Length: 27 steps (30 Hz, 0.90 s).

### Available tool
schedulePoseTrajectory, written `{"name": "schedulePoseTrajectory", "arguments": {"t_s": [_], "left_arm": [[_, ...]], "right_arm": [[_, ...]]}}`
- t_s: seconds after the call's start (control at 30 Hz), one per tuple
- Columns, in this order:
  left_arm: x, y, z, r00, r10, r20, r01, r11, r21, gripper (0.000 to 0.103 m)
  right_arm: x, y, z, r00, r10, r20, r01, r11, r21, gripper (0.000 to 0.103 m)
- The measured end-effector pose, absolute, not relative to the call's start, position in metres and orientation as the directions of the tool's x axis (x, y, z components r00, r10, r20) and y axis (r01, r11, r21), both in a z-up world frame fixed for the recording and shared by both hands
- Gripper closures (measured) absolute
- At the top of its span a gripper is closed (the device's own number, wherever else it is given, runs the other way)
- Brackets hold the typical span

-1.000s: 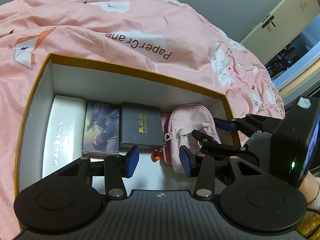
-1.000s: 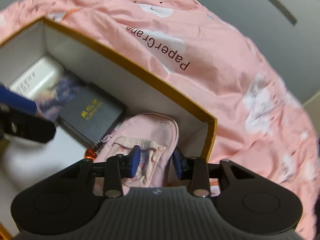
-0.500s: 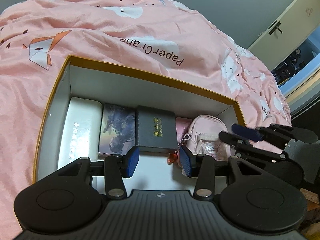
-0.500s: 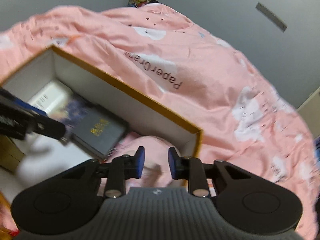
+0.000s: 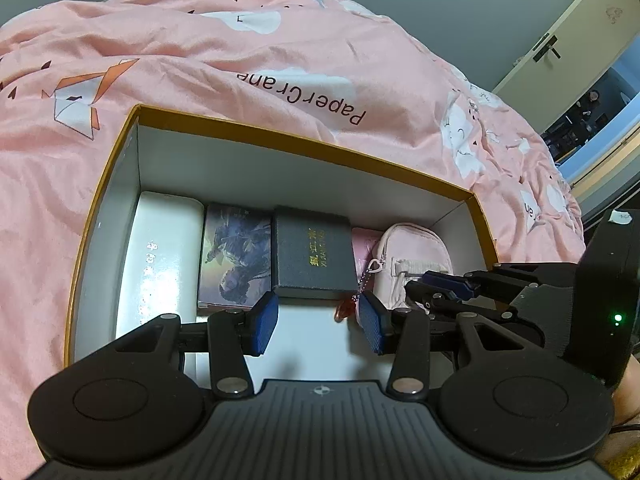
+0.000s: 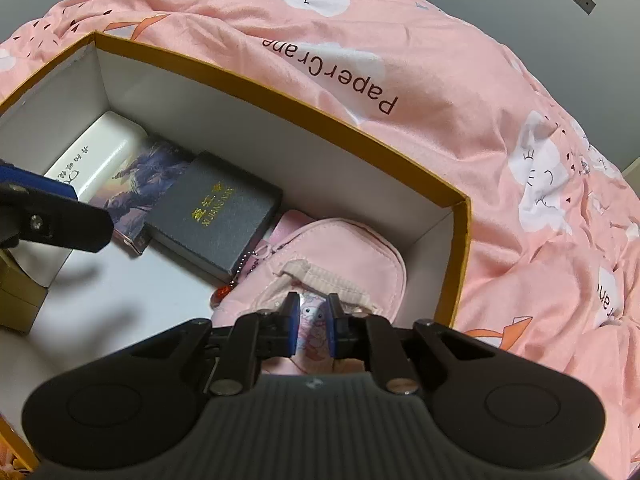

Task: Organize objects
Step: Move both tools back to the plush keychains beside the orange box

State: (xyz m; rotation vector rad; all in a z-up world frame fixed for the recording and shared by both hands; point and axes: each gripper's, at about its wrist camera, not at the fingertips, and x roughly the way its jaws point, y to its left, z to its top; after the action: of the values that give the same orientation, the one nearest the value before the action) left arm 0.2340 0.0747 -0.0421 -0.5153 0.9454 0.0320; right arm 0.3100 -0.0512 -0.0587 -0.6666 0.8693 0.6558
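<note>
The right gripper [image 6: 313, 326] is clamped on the front pocket of the pink pouch [image 6: 340, 248], which lies in the box's [image 6: 280, 96] right end, just beside the black case [image 6: 216, 214]. The left gripper [image 5: 318, 326] hovers partly open, holding nothing, over the box floor. Behind spreads the pink duvet [image 5: 280, 52].
</note>
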Motion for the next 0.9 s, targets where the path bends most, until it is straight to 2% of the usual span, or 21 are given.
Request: {"name": "schedulePoseTrajectory", "arguments": {"t_s": [0.23,0.4,0.7,0.77,0.9], "left_arm": [[0.224,0.066,-0.024,0.648,-0.187,-0.738,-0.194,0.897,-0.398,0.052],[0.212,0.057,-0.003,0.695,-0.172,-0.698,-0.150,0.915,-0.375,0.052],[0.166,0.030,0.035,0.760,-0.140,-0.635,-0.039,0.965,-0.260,0.052],[0.151,0.023,0.039,0.760,-0.142,-0.634,-0.016,0.971,-0.237,0.052],[0.124,0.015,0.039,0.736,-0.188,-0.650,0.038,0.971,-0.237,0.052]], "right_arm": [[0.293,-0.061,-0.027,0.523,0.299,-0.798,-0.736,0.630,-0.246,0.089],[0.271,-0.077,0.008,0.571,0.380,-0.728,-0.709,0.676,-0.203,0.087],[0.211,-0.123,0.048,0.613,0.514,-0.600,-0.655,0.755,-0.023,0.071],[0.196,-0.132,0.050,0.611,0.528,-0.590,-0.649,0.760,0.008,0.064],[0.162,-0.146,0.040,0.592,0.537,-0.601,-0.642,0.765,0.051,0.058]]}}
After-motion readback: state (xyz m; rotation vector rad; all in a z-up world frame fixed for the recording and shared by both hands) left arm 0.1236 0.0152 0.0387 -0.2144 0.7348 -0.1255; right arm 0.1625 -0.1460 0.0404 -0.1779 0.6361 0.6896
